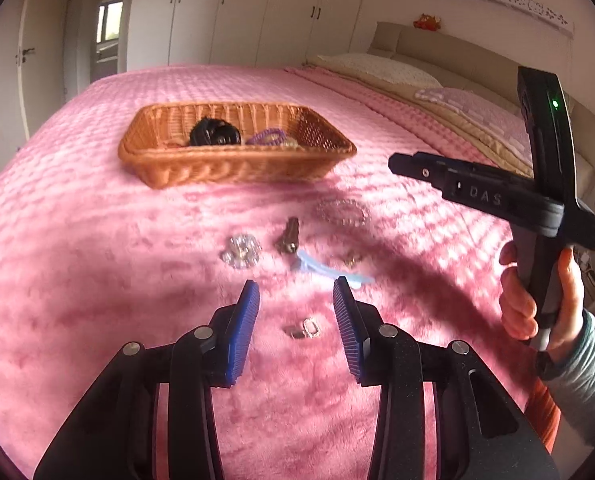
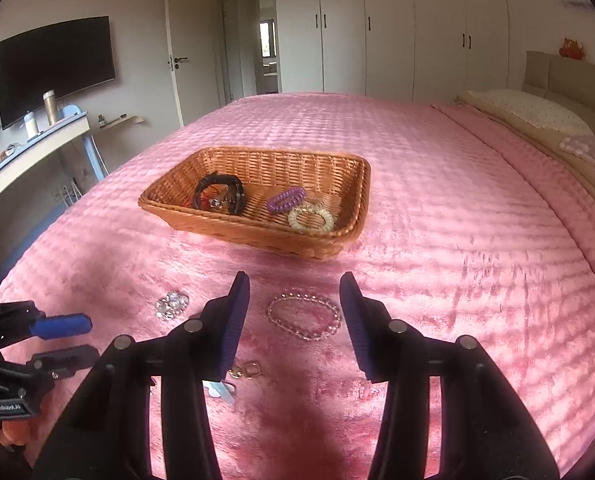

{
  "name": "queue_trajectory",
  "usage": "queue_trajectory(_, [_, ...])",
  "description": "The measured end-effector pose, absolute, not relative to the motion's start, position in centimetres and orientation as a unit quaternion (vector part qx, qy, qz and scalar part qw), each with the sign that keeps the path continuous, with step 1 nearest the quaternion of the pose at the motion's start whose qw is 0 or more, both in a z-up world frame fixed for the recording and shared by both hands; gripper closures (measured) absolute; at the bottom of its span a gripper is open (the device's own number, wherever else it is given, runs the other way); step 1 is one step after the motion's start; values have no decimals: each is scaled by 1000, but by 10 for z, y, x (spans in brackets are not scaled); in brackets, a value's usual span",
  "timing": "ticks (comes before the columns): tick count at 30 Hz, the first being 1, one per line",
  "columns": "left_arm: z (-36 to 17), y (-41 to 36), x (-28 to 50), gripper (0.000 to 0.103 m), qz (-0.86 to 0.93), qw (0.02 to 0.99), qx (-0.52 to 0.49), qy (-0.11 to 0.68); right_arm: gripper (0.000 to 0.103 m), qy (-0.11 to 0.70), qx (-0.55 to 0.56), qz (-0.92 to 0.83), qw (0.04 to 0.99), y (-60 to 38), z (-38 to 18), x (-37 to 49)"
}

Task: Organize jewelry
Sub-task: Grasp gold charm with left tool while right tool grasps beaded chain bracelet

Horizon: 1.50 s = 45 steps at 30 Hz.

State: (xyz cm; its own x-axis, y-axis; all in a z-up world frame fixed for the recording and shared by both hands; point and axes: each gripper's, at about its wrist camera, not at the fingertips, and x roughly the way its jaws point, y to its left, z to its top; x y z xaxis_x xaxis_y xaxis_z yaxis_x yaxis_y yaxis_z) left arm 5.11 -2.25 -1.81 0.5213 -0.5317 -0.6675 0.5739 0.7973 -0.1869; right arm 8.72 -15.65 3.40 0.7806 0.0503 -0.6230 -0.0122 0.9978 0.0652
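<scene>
Both grippers hover with jaws parted and nothing between the pads. Just ahead of the left gripper [image 1: 296, 286] on the pink plush bed cover [image 1: 97, 264] lies a pale blue hair clip [image 1: 329, 270], a small silver buckle-shaped piece [image 1: 303, 329] beneath its gap. Directly ahead of the right gripper [image 2: 295, 280] lies a clear beaded bracelet [image 2: 304, 316]; farther on stands the rectangular woven wicker basket [image 2: 257, 236], holding a purple coil hair tie [image 2: 286, 200].

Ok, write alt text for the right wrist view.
Open right gripper hovers over a pink bedspread, a clear beaded bracelet showing between its jaws. Beyond sits a wicker basket holding hair ties; the left gripper enters at left.
</scene>
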Motion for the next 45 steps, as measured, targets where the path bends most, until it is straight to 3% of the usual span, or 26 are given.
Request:
queue_trajectory(10, [-52, -36, 50, 66, -323, 849, 45, 416, 62, 417, 97, -6, 904, -192, -19, 124])
queue_trajectory(20, [-57, -43, 51, 66, -316, 847, 70, 421, 67, 465, 78, -16, 881, -180, -43, 154])
queue_trajectory(23, [-58, -47, 52, 74, -307, 850, 81, 420, 70, 468, 62, -16, 881, -171, -44, 158])
queue_trajectory(25, [-59, -50, 51, 89, -305, 851, 88, 418, 71, 469, 49, -21, 882, -166, -45, 159])
queue_trajectory(26, [-59, -50, 50, 91, -307, 850, 89, 419, 72, 468, 45, -22, 882, -165, -45, 158])
queue_trajectory(31, [-59, -49, 49, 93, -309, 852, 88, 414, 96, 466, 29, -10, 884, -150, -43, 152])
queue_trajectory(45, [-27, -12, 50, 94, -360, 850, -3, 385, 97, 445, 98, 45, 889, -156, -5, 105])
